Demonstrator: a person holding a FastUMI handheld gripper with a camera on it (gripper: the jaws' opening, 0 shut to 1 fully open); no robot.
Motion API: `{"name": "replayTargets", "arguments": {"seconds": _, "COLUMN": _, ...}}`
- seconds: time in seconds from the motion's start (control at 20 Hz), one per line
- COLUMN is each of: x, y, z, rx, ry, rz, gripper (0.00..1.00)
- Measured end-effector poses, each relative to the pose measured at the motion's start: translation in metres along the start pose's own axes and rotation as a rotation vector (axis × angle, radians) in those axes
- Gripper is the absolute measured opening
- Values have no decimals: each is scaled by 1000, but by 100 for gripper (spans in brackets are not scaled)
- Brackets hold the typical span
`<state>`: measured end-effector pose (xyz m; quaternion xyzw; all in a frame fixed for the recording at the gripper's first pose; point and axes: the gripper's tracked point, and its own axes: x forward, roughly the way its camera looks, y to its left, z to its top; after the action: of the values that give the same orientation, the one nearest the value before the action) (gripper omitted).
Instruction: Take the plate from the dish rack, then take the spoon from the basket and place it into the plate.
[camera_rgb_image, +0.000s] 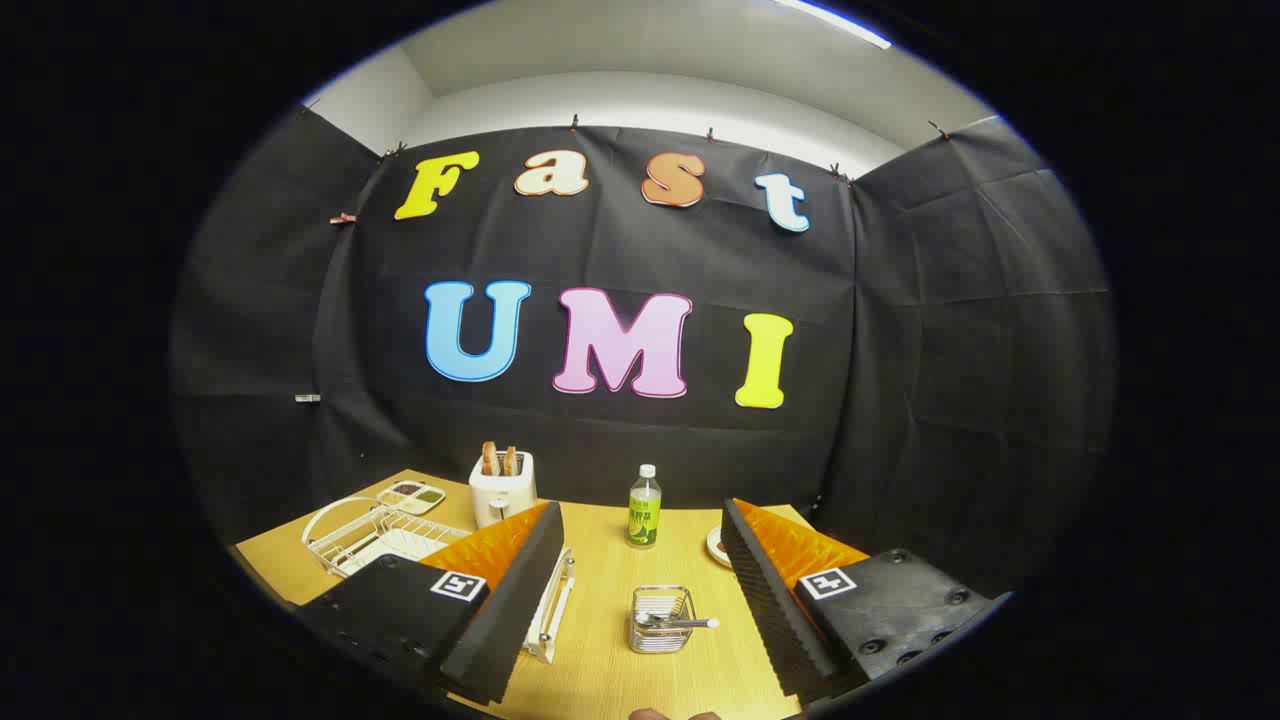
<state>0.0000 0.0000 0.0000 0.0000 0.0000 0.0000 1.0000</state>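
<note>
Gripper fingers stood wide apart above the near part of the wooden bench, jaws open with nothing held between them. Between the two fingers, a little nearer the right one, sat a small wire basket on the bench top, and the spoon lay across its rim, its handle end pointing toward the right finger. Neither finger touched basket or spoon.

Behind the left finger, toward the bench's left edge, stood the white wire dish rack; part of it, with a white tray edge, showed just past the inner side of that finger. Whether a plate sat in the rack could not be told, since the finger covered much of it. At the far left corner of the bench lay a shallow divided dish with dark and green contents. Beside it, along the far edge, stood a white toaster with two slices of bread upright in its slots. A green-labelled bottle with a white cap stood upright near the middle of the far edge, well beyond the basket. Just past the right finger, a small part of a round white plate peeked out near the far right corner, mostly hidden by the finger. A fingertip of the person showed at the bench's near edge.
</note>
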Motion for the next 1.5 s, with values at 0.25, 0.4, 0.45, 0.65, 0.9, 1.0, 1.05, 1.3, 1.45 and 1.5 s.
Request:
{"name": "replayTargets", "arguments": {"seconds": 0.25, "x": 1, "y": -3, "z": -3, "rx": 19, "ry": 16, "rz": -7, "gripper": 97}}
{"name": "replayTargets", "arguments": {"seconds": 0.4, "x": 4, "y": -5, "z": -9, "rx": 9, "ry": 23, "rz": -14, "gripper": 97}}
{"name": "replayTargets", "arguments": {"seconds": 0.45, "x": 5, "y": -5, "z": -12, "rx": 8, "ry": 28, "rz": -14, "gripper": 97}}
{"name": "replayTargets", "arguments": {"seconds": 0.65, "x": 7, "y": -3, "z": -15, "rx": 1, "ry": 33, "rz": -10, "gripper": 97}}
{"name": "replayTargets", "arguments": {"seconds": 0.9, "x": 13, "y": -8, "z": -17, "rx": 5, "ry": 40, "rz": -30, "gripper": 97}}
{"name": "replayTargets", "arguments": {"seconds": 1.0, "x": 15, "y": -9, "z": -19, "rx": 8, "ry": 49, "rz": -35, "gripper": 97}}
{"name": "replayTargets", "arguments": {"seconds": 1.05, "x": 16, "y": -8, "z": -20, "rx": 12, "ry": 56, "rz": -34, "gripper": 97}}
{"name": "replayTargets", "arguments": {"seconds": 1.3, "x": 30, "y": 7, "z": -17, "rx": 13, "ry": 81, "rz": 2, "gripper": 98}}
{"name": "replayTargets", "arguments": {"seconds": 1.45, "x": 47, "y": 29, "z": -14, "rx": 3, "ry": 109, "rz": 44, "gripper": 98}}
{"name": "replayTargets", "arguments": {"seconds": 1.5, "x": 52, "y": 38, "z": -13, "rx": 5, "ry": 124, "rz": 60, "gripper": 98}}
